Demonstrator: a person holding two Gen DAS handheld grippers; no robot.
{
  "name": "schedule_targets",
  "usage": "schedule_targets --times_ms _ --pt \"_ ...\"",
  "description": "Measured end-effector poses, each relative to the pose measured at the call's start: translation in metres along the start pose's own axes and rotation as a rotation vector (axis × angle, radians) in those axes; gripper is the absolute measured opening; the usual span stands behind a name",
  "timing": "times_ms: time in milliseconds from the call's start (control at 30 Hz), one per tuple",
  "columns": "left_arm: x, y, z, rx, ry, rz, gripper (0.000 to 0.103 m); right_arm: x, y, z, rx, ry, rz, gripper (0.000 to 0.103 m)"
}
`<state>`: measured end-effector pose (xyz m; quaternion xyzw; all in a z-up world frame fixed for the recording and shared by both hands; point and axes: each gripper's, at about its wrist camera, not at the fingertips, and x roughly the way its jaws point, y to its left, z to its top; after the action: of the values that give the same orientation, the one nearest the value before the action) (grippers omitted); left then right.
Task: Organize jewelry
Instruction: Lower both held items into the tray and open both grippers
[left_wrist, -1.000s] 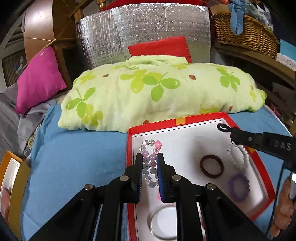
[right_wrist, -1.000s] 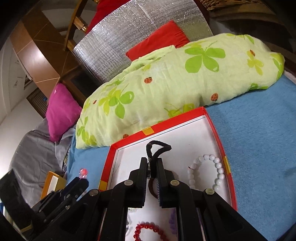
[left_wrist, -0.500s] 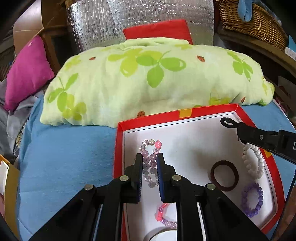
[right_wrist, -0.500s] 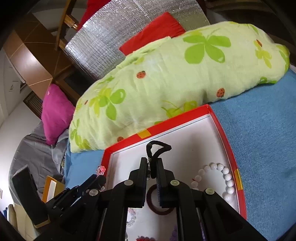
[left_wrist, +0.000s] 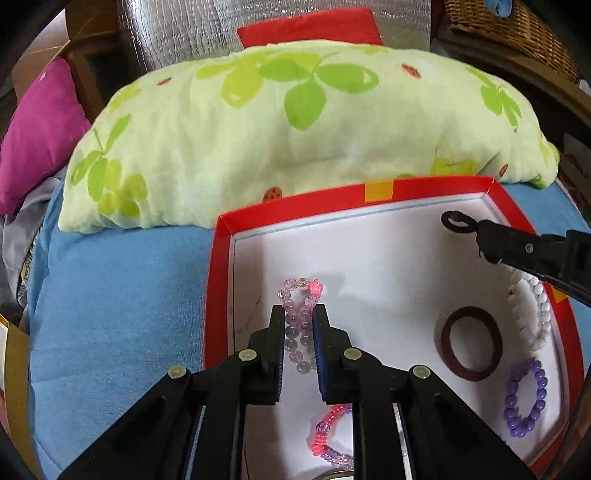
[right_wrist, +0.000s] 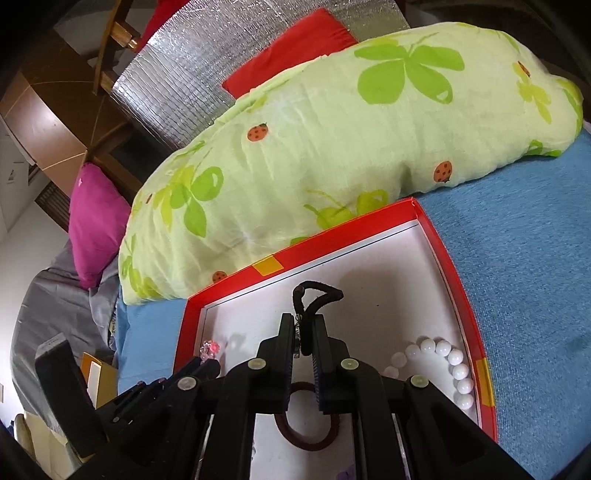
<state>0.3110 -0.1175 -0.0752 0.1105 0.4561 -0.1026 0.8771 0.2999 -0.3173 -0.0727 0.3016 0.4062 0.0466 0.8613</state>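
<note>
A red box with a white floor (left_wrist: 221, 280) lies on the blue bedspread, also in the right wrist view (right_wrist: 447, 254). My left gripper (left_wrist: 298, 314) is shut on a lilac bead bracelet (left_wrist: 301, 295) with a pink flower bead, held over the box's left part. My right gripper (right_wrist: 303, 325) is shut on a black hair tie (right_wrist: 314, 295), held over the box's far right; it shows in the left wrist view (left_wrist: 495, 243). In the box lie a brown ring (left_wrist: 471, 343), a white bead bracelet (left_wrist: 532, 317), a purple bead bracelet (left_wrist: 524, 398) and a pink bead bracelet (left_wrist: 325, 435).
A green leaf-print pillow (left_wrist: 295, 129) lies right behind the box. A magenta cushion (left_wrist: 33, 125) and grey cloth are at the far left. A red cushion (left_wrist: 306, 29) leans on silver foil behind. A wicker basket (left_wrist: 517, 29) stands at the back right.
Both grippers moved forward over the box with their items still held. The box and pillow now look closer in both views.
</note>
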Motion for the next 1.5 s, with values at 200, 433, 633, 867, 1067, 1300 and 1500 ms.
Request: schedule_targets --times_ms 200,433,633,867,1067,1300,1500 --pt "0.006 0.003 0.004 -0.011 0.011 -0.014 0.016 0.011 -0.002 -0.003 -0.002 0.023 -0.012 0.011" --pt "0.005 0.002 0.005 -0.007 0.01 -0.011 0.016 0.012 -0.003 -0.003 0.002 0.024 -0.011 0.011" --pt "0.008 0.003 0.004 -0.009 0.011 -0.009 0.016 0.013 -0.003 -0.004 0.007 0.031 -0.011 0.011" --pt "0.007 0.005 0.005 -0.018 0.014 0.0 0.03 0.01 -0.007 -0.003 0.032 0.034 0.006 0.011" --pt "0.003 0.004 0.006 -0.011 0.007 -0.025 0.035 0.01 -0.009 -0.003 0.055 0.05 0.028 0.013" --pt "-0.01 0.01 0.005 0.001 -0.021 -0.022 0.047 0.001 -0.008 -0.002 0.071 0.039 0.056 0.016" --pt "-0.021 0.007 -0.001 0.031 -0.027 0.009 0.056 -0.008 -0.005 -0.003 0.065 0.03 0.068 0.017"
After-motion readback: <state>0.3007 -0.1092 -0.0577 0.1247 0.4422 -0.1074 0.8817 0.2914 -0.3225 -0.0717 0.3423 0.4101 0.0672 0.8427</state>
